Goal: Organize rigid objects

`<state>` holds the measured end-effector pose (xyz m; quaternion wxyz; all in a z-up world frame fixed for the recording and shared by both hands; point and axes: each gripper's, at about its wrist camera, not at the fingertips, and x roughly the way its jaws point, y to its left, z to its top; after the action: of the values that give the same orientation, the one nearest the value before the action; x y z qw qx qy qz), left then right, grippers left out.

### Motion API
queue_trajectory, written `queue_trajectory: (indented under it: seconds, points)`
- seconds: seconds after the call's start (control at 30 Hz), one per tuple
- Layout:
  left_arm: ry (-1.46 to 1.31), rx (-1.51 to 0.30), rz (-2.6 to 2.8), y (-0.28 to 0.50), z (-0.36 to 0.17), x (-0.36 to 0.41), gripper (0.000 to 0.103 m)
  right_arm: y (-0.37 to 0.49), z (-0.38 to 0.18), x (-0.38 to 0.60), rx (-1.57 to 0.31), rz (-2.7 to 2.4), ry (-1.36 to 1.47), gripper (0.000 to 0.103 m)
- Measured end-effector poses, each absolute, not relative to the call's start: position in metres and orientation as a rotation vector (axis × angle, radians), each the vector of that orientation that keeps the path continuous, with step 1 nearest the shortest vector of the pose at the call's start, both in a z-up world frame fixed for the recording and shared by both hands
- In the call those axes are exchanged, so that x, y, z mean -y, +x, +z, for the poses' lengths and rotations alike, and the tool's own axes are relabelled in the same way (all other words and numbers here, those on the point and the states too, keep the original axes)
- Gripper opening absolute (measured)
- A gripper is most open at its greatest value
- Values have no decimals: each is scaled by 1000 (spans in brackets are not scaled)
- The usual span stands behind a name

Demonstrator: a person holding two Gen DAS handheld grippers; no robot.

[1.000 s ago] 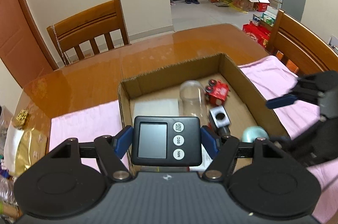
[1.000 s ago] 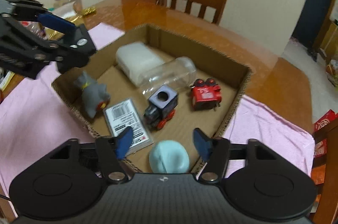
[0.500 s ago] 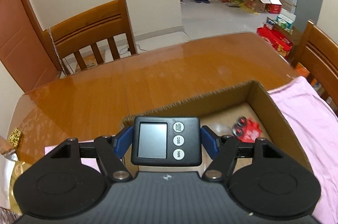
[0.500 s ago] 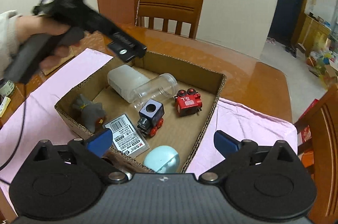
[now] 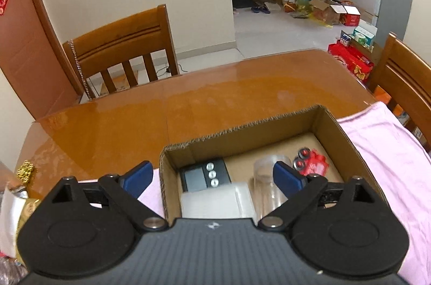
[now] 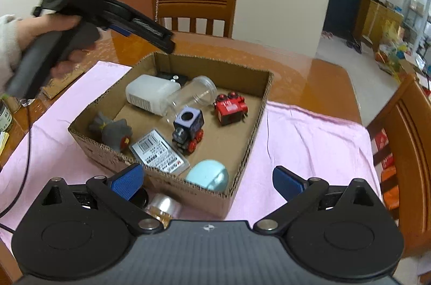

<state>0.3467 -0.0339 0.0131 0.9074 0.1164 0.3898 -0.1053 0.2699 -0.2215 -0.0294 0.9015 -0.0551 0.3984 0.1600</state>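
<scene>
The black digital timer with three round buttons [image 5: 205, 174] lies in the far left corner of the open brown cardboard box [image 5: 242, 129], below and between the parted blue pads of the left hand-held gripper [image 5: 212, 176], whose jaws have just been opening and now hold nothing. A hand [image 6: 51, 28] tilts it downward over the box. The right hand-held gripper [image 6: 207, 181] gapes empty. Two toy trains, one clear jar.

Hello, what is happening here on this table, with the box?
A person is sorting small things into a cardboard box with tongs in each hand. The left tongs have just been opening and hold nothing; the black timer now lies in the box's far corner, beside the white container. The right tongs are open and empty, above the near edge of the box.
</scene>
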Motion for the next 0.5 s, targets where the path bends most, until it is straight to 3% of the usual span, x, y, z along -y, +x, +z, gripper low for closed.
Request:
queue_trajectory:
  seconds: [0.5]
  points:
    - [175, -790, -133, 240, 19, -4, 100, 231, -58, 202, -882, 270, -71, 103]
